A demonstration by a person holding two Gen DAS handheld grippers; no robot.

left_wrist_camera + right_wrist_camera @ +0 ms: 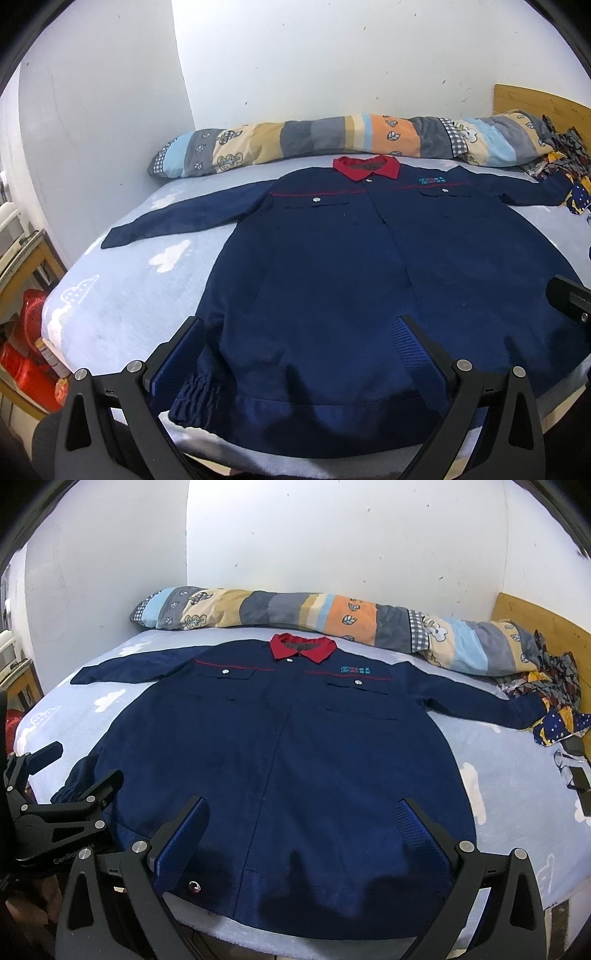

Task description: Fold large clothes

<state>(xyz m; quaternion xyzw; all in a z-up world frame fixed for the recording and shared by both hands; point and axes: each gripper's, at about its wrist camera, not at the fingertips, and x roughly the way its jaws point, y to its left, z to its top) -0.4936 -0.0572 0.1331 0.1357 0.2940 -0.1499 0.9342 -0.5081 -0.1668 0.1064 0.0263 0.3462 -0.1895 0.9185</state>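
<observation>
On the pale blue bed sheet [122, 295] the navy jacket [332, 266] lies flat, soft and limp; both the left gripper [299, 343] and right gripper [301, 825], jaws spread, should probably pinch the hem corners.

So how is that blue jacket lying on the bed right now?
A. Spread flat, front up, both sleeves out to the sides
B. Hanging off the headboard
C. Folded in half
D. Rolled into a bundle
A: the jacket lies open on the bed, red collar at the far end, sleeves stretched outward.
</observation>
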